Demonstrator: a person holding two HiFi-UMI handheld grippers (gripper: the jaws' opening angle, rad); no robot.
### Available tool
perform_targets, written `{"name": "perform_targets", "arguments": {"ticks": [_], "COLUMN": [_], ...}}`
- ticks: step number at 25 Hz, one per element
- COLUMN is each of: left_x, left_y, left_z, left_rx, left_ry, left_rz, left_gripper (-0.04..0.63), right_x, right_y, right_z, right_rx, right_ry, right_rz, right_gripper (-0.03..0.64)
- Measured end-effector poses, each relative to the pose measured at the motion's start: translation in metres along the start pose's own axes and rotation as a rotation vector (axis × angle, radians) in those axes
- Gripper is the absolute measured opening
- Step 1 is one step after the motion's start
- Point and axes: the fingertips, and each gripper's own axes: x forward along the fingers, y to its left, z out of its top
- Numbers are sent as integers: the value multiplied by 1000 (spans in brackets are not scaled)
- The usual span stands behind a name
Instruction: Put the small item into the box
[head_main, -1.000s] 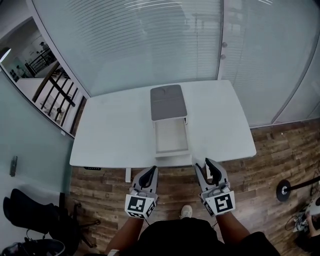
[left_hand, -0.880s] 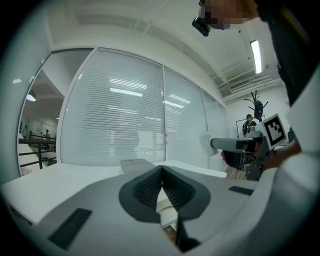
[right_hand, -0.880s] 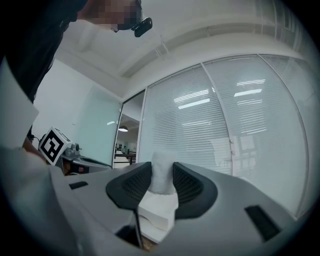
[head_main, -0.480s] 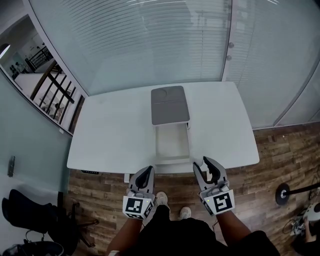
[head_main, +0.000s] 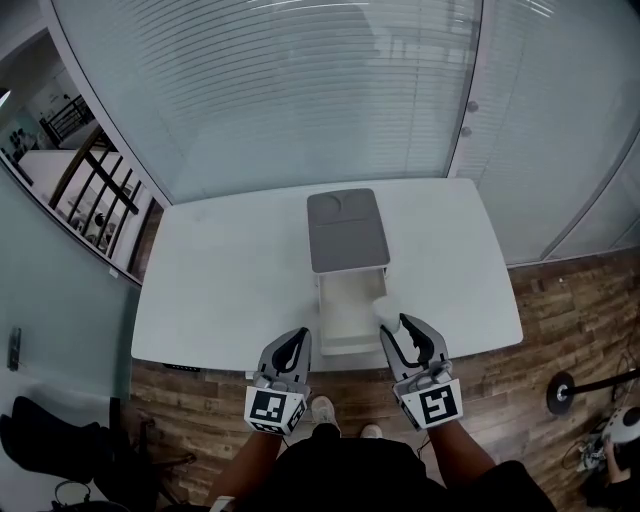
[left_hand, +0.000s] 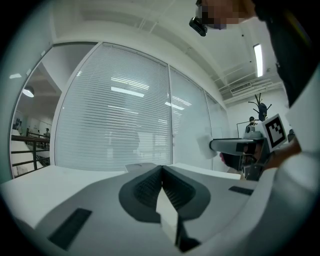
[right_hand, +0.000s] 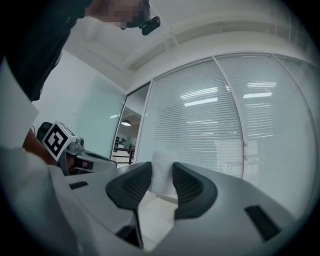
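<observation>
A small white item (head_main: 385, 309) sits clamped between the jaws of my right gripper (head_main: 398, 326), over the front right corner of the open white box (head_main: 345, 305). The box's grey lid (head_main: 346, 230) lies flipped back behind it on the white table (head_main: 230, 270). In the right gripper view the item (right_hand: 162, 165) fills the gap between the dark pads. My left gripper (head_main: 297, 338) hovers at the table's front edge, left of the box, its pads meeting with nothing between them (left_hand: 161, 172). From the left gripper view, the right gripper (left_hand: 235, 146) shows with the item (left_hand: 205, 145) at its tip.
A glass wall with blinds (head_main: 300, 90) runs behind the table. A stair railing (head_main: 90, 190) is at the far left. Wooden floor (head_main: 560, 300) surrounds the table, with a black chair (head_main: 60, 450) at lower left and a stand base (head_main: 560, 392) at right.
Both grippers have moved forward from over the floor to the table's front edge. The right one now carries the white item over the box's front corner.
</observation>
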Motion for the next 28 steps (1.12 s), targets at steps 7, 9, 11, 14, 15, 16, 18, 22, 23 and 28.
{"name": "perform_targets", "arguments": {"ticks": [7,9,11,14,15,16,18,22,23,28], "left_x": [13,13,13,19,20,21,21,26,27,34], "left_y": [21,27,33,42,48,55,66,78,78,72], "left_z": [-2,-4,-6,-10,-12,-16,-20,-21,-22,-27], "left_rx": [-20,-35,-58,-29,-8,5,10,18,14,-3], "left_ry": [2,-6,-13,-3,5,13,24,24,22,37], "left_rz": [-39,-55,-69,-84,-82,-78,-77,-79,-78,-71], "left_gripper": [12,12,12,12,12,12,12,12,12,12], "right_x": [28,34,39,49,53,56,60,70,72,77], "right_y": [12,17,21,22,23,24,24,26,27,25], "right_z": [5,5,3,-10,-19,-27,-41,-61,-69,-112], "right_rx": [-48,-57,-75,-114,-129,-144,-165,-196,-200,-247], "right_ry": [-15,-18,-12,63,106,147,204,289,320,458], "right_rz": [-5,-11,-13,4,17,31,54,108,126,190], "right_gripper": [141,141,141,141,141,141,141,141,141,140]}}
